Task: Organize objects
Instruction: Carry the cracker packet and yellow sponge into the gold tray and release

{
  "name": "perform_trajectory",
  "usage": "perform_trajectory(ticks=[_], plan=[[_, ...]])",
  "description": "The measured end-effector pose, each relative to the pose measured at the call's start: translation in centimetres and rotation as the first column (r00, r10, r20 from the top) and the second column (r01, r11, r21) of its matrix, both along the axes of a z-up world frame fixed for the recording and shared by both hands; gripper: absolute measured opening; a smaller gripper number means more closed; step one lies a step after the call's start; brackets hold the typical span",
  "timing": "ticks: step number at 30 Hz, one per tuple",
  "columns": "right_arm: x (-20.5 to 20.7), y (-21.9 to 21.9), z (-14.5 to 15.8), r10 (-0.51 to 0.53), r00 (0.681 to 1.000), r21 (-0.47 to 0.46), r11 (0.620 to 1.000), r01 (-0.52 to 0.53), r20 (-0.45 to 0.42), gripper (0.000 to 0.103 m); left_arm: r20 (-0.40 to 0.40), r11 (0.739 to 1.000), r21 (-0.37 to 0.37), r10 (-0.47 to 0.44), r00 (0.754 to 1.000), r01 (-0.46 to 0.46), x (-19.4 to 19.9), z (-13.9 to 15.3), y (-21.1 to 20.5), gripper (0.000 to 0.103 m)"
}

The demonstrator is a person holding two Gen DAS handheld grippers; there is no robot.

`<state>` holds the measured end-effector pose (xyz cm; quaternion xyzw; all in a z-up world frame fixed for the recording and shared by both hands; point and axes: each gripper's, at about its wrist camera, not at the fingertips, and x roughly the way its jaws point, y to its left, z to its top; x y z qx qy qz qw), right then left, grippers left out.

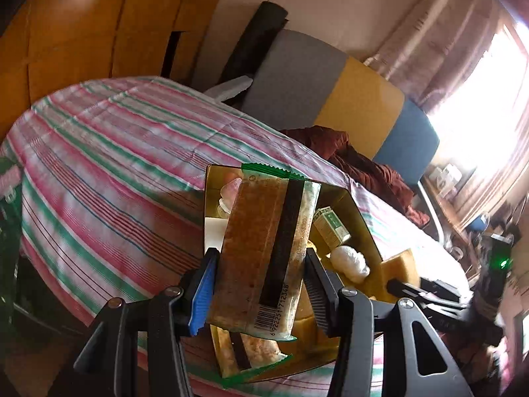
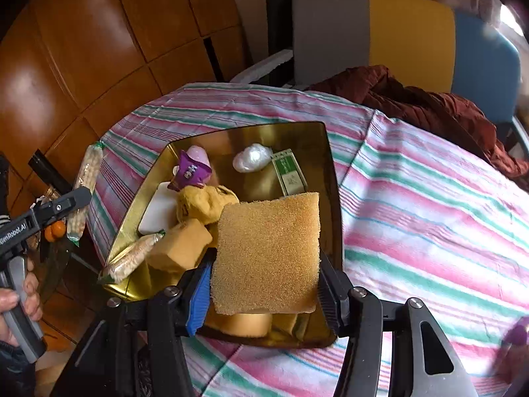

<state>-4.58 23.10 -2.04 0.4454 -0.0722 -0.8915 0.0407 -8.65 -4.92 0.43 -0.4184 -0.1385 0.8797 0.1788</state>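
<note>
My left gripper is shut on a long snack bar packet with green ends and a barcode, held above the gold tray. My right gripper is shut on a flat yellow sponge, held over the near end of the gold tray. In the tray lie a second snack bar, a yellow sponge block, a yellow cloth, a purple packet, a white bar, a white wad and a small green-and-white box. The left gripper with its packet shows at the left of the right wrist view.
The tray sits on a table with a pink, green and white striped cloth. A dark red garment lies at the far edge. A grey, yellow and blue chair stands behind. Wooden panels are at the left.
</note>
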Motion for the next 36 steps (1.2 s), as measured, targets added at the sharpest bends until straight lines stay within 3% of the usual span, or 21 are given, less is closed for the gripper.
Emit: perform_trajectory(ticks=[3,6,15,18,21,32,36], plan=[[-0.7,0.0,-0.4,-0.006,1.0,-0.003,1.0,0.006,0.004,0.06,-0.003,1.0,-0.006,0.005,1.0,-0.005,-0.5,0.1,0.2,0.051],[-1.0,0.2,-1.0,-0.019,1.0,-0.006,1.0,0.019,0.011,0.082,0.001,1.0,-0.019,0.004,1.0,-0.004,-1.3,-0.1,0.6,0.051],[0.8,1.4,-1.1,-0.063,0.998,-0.051,0.997,0.064,0.011,0.086,-0.03,0.989,-0.126,-0.076,0.997,0.072,-3.3,0.1,4.4,0.051],[1.2,1.5,-0.8,-0.07,0.998,-0.062,0.996,0.07,0.001,0.087,-0.035,0.955,-0.26,-0.158,0.987,0.144,-4.9,0.1,7.2,0.052],[1.5,1.4,-0.8,-0.075,0.997,-0.066,0.995,0.075,-0.003,0.088,-0.026,0.946,-0.291,-0.155,0.988,0.141,-5.6,-0.3,7.8,0.056],[2.4,0.1,-0.5,-0.058,0.998,-0.036,0.998,0.057,-0.02,0.09,0.012,0.974,-0.222,-0.038,0.999,0.04,-2.4,-1.7,3.7,0.059],[2.8,-0.8,-0.4,-0.045,0.998,0.001,0.999,0.045,-0.036,0.096,0.002,0.98,-0.199,0.004,1.0,-0.003,-0.7,-1.7,3.1,0.059]])
